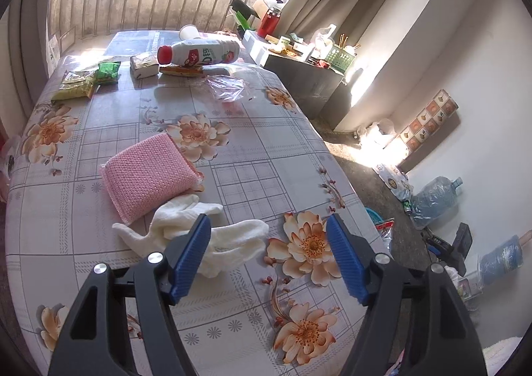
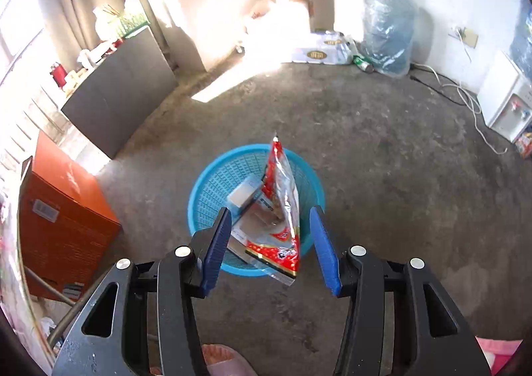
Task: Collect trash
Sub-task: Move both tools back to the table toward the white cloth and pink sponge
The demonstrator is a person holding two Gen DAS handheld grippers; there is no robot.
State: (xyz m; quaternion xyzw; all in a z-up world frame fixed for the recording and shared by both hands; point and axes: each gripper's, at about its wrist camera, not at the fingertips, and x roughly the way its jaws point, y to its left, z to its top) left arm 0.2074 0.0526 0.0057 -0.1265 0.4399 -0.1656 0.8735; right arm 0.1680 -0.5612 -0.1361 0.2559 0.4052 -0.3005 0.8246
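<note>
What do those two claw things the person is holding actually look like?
Both match. The left hand-held gripper and right hand-held gripper each have two black plastic arms with cut-out windows, round silver bolt heads, and flat blue ribbed pads as fingertips. No cables or markings show.

Pink sponge (image 1: 151, 176) touching white cloth (image 1: 212, 236); water jug (image 2: 387, 33) by wall.

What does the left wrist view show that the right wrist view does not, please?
Only the left wrist view shows the floral table with the pink sponge, white cloth, milk bottle and snack packets, under the open left gripper. Only the right wrist view shows the red wrapper between the open right gripper jaws, above the blue basket. Both show the water jug.
</note>
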